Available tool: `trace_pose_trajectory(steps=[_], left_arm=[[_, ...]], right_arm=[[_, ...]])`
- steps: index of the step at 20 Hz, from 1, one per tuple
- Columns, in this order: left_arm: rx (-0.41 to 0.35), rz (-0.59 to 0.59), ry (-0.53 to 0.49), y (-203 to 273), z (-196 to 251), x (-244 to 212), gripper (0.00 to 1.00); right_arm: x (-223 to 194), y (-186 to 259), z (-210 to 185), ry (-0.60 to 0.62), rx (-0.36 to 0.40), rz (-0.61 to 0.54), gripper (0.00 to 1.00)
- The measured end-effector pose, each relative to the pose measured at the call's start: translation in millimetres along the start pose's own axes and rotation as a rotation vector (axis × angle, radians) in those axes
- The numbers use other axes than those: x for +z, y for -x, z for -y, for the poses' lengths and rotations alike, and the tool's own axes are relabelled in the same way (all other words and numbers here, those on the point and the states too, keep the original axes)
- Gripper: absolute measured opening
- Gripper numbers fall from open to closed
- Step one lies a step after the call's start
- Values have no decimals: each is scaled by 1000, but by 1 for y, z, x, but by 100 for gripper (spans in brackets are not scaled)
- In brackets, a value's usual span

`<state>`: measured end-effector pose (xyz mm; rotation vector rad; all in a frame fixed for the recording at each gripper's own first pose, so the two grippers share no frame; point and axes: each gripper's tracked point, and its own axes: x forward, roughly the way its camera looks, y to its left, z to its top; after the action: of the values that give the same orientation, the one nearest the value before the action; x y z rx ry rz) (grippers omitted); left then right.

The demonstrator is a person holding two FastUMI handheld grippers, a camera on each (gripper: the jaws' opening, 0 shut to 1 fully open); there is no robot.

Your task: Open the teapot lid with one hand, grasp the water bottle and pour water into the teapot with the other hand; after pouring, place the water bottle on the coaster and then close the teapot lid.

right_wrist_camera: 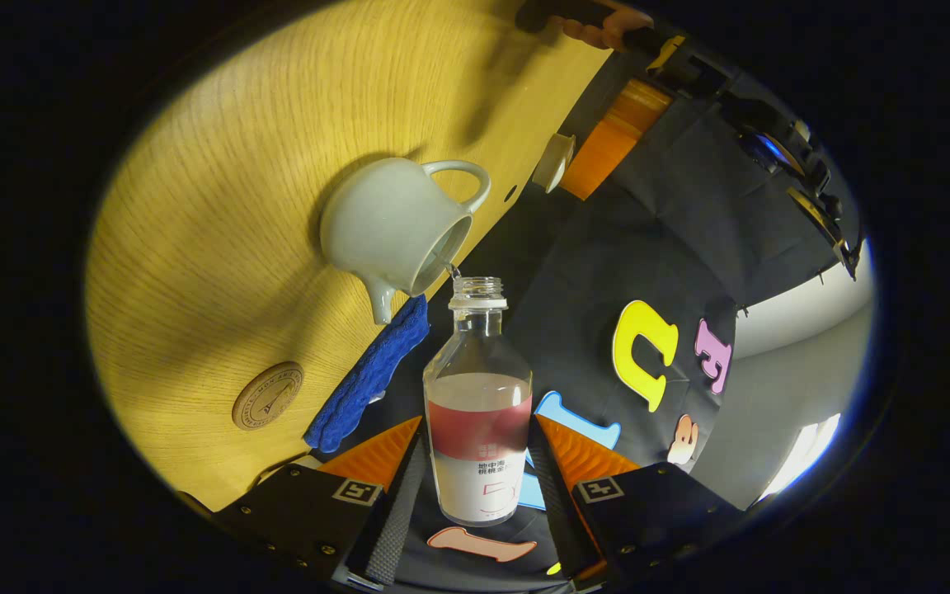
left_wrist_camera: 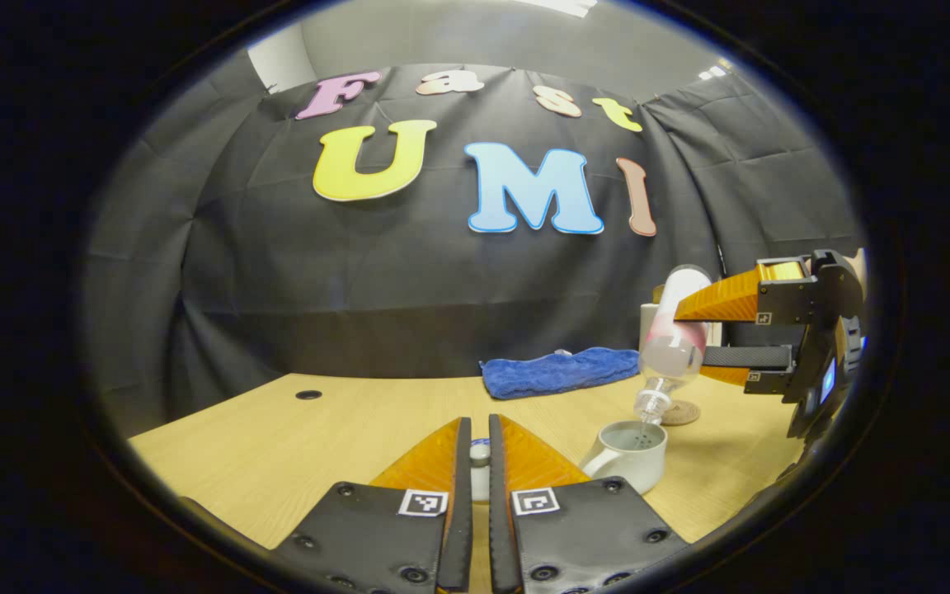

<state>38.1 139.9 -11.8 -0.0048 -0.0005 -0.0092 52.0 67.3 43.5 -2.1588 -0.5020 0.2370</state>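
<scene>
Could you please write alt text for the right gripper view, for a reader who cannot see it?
The right gripper clamps a clear plastic water bottle with a red and white label, tipped so its open mouth pours into a pale grey ceramic teapot on the wooden table. A round cork coaster and blue cloth lie nearby.

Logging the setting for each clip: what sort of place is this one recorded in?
Likely a staged recording booth, not a home kitchen: black cloth wall behind a light wooden table, set with a white ceramic teapot, folded blue towel and round cork coaster.
</scene>
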Motion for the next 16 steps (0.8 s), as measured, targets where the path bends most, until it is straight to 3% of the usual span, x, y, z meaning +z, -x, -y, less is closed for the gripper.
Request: trace_pose_trajectory(steps=[7, 8, 10, 13, 16], left_arm=[[0, 0, 0, 0, 0, 1, 14], [0, 0, 0, 0, 0, 0, 18], [0, 1, 0, 0, 0, 0, 15], [0, 0, 0, 0, 0, 1, 18], [1, 0, 0, 1, 0, 1, 18]], right_arm=[[0, 0, 4, 13, -6, 0, 71], [0, 1, 4, 16, -8, 1, 71], [0, 1, 1, -1, 9, 0, 70], [-4, -2, -4, -76, 46, -9, 71], [-9, -1, -14, -240, 85, -37, 71]])
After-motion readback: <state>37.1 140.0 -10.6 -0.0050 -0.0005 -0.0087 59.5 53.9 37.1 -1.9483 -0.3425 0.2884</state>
